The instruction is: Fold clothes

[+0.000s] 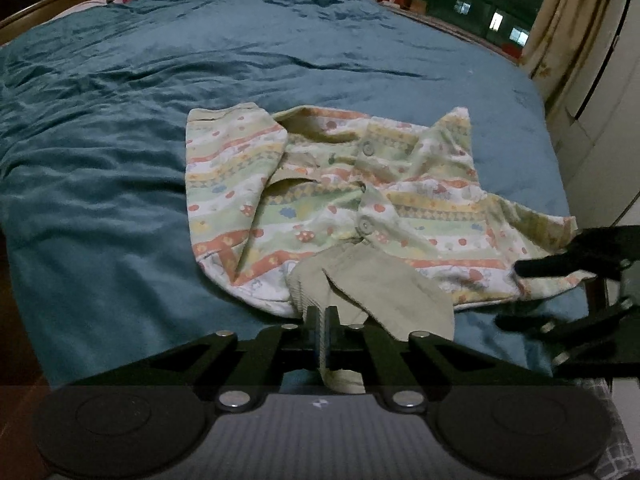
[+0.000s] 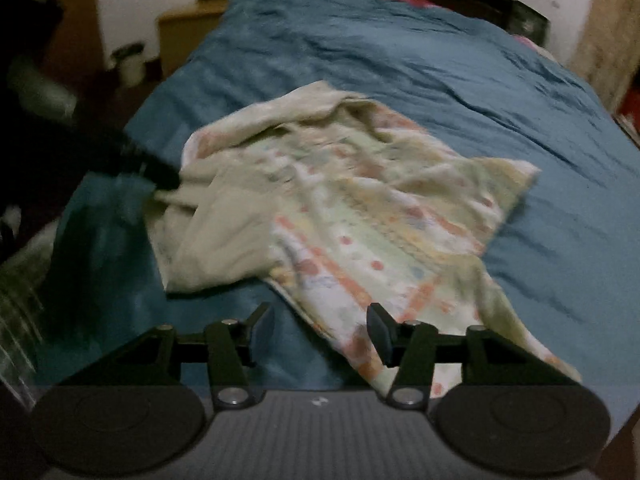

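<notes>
In the left wrist view, rumpled blue bedding with a soft sheen fills the left of the frame, and the small patterned shirt lies at centre, a soft button-front knit in pastel stripes with mushroom prints, its long axis running left to right across the picture. One sleeve is folded over the body at centre left; two grey buttons sit along the placket. At lower centre the left gripper is clamped narrow on the plain beige hem flap, ribbed fabric turned up to show its lining, so the garment stretches up and away from those jaws. At the far right edge the right gripper appears as a dark blur just beside the shirt's right corner. In the right wrist view, itself smeared, the shirt sprawls diagonally from upper left to lower right, and the right gripper stands about half open, holding nothing, its right pad over the near patterned edge. That free corner lies nearest the right hand, which is probably the next grasp.
</notes>
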